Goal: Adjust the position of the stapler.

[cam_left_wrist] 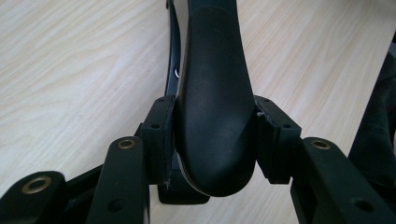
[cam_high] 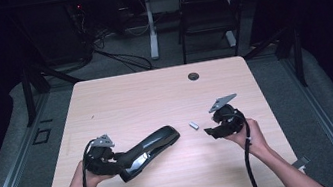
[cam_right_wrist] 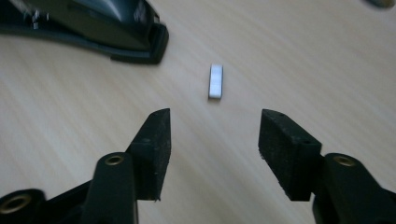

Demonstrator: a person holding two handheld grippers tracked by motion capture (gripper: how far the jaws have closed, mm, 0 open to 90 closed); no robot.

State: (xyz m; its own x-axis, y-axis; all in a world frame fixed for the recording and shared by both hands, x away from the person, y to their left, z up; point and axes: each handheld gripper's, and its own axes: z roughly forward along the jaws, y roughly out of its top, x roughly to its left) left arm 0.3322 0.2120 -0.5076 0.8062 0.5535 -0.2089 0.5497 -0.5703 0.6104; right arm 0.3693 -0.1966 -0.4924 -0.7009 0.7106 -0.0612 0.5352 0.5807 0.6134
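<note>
The pale wood surface I am working over carries little, and past its far edge sit a dark chair and loose cables on the floor.

Nearest me, my left tongs are clamped on the rear end of the black stapler; in the left gripper view both pads press its rounded body from either side. From that grip the stapler runs away toward the middle of the surface, its nose pointing to my right tongs. So I judge the holding part done.

My right tongs stand half apart with nothing between them, above bare wood. Just ahead of their tips lies the small strip of staples, flat, apart from both pads and a little short of the stapler's front end.

What is left, as I read it: pick up that strip and feed it into the stapler. No pickup has begun.
</note>
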